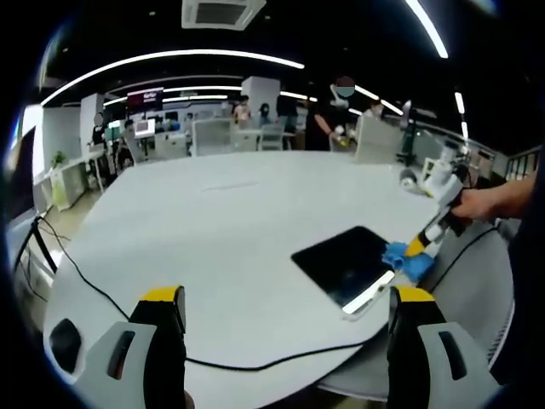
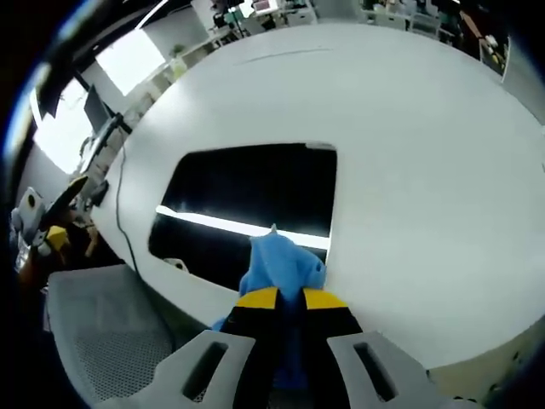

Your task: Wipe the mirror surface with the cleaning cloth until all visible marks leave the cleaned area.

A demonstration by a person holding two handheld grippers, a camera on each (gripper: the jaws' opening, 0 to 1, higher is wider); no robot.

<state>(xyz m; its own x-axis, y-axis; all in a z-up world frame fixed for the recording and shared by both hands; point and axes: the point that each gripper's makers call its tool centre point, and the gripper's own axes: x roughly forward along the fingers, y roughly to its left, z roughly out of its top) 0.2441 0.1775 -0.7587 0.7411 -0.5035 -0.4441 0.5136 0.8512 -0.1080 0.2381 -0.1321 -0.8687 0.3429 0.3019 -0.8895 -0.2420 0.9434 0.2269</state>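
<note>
Mirror (image 2: 255,209): flat on white bench (image 2: 426,170), at its edge.
Cloth (image 2: 281,264), blue: on mirror's 6 o'clock rim, clamped in right gripper (image 2: 289,298).
Left gripper (image 1: 285,298): jaws spread wide, empty, above bench; black cable (image 1: 102,290) at 8 o'clock.

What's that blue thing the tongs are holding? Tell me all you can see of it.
It is a cloth, bright blue, soft and crumpled into a bunch. The right tongs pinch it between their closed yellow-tipped jaws, and a peak of fabric pokes out ahead of them. It rests on the near edge of the dark, glossy mirror, which lies flat on the white table. In the left gripper view it shows at the mirror's right corner.
</note>
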